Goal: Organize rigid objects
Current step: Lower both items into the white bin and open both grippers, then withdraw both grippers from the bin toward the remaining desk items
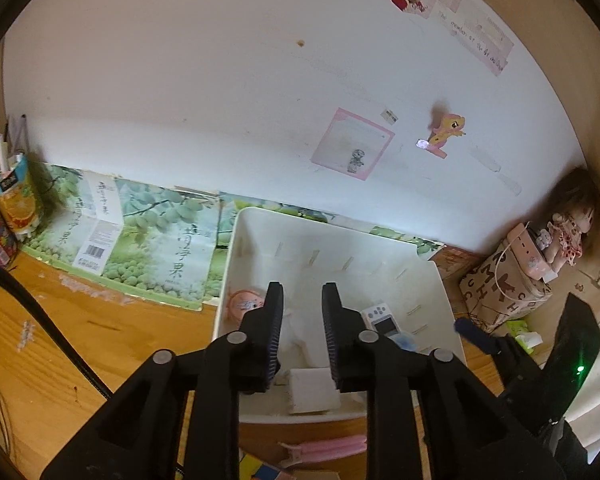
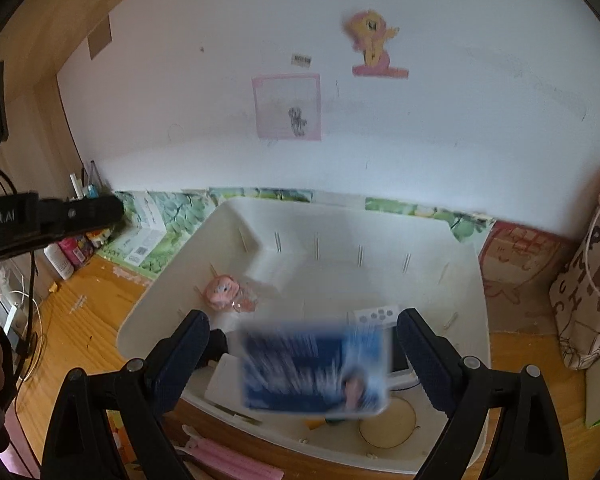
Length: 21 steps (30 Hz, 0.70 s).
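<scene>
A white plastic bin [image 1: 432, 280] [image 2: 472, 280] stands on the wooden desk by the wall. In it lie a pink round toy [image 1: 244, 303] [image 2: 220, 290], a white handheld device [image 1: 380, 318] [image 2: 376, 315] and a white flat box [image 1: 314, 390]. My left gripper [image 1: 302, 332] is open and empty over the bin's near side. My right gripper [image 2: 304, 340] is open wide over the bin. A blue card or packet [image 2: 314, 368], blurred by motion, is between its fingers without touching them, above the bin floor. A pink hair clip [image 1: 324, 450] [image 2: 228, 460] lies on the desk in front of the bin.
Green fruit-print cardboard [image 1: 140, 236] leans against the wall behind the bin. A juice carton [image 1: 14, 200] and bottles stand at the left. A patterned bag [image 1: 504, 284] [image 2: 588, 300] with a doll [image 1: 568, 232] is at the right. A black cable [image 1: 44, 320] crosses the desk.
</scene>
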Each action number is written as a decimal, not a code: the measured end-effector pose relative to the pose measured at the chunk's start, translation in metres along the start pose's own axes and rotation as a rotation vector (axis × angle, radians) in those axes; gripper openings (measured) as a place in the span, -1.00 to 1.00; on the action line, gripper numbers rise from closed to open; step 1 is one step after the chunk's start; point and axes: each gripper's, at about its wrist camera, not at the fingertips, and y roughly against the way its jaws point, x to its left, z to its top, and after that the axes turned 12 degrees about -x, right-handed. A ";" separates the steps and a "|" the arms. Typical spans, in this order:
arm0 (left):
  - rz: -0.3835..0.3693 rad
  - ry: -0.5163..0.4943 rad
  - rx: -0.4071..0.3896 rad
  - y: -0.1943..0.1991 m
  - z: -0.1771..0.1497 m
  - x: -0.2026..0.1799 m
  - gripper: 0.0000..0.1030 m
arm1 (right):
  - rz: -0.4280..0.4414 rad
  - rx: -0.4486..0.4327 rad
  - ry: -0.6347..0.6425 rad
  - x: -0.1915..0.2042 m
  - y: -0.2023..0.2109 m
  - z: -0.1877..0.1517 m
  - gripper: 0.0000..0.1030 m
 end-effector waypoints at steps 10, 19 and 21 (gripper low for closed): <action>0.052 -0.003 -0.071 0.044 -0.006 0.004 0.23 | 0.005 -0.080 -0.005 0.008 0.037 0.013 0.86; 0.104 -0.011 -0.101 0.080 -0.019 0.006 0.44 | 0.030 -0.150 -0.038 0.017 0.077 0.017 0.86; 0.120 -0.014 -0.103 0.087 -0.023 0.006 0.44 | 0.033 -0.158 -0.041 0.019 0.083 0.017 0.86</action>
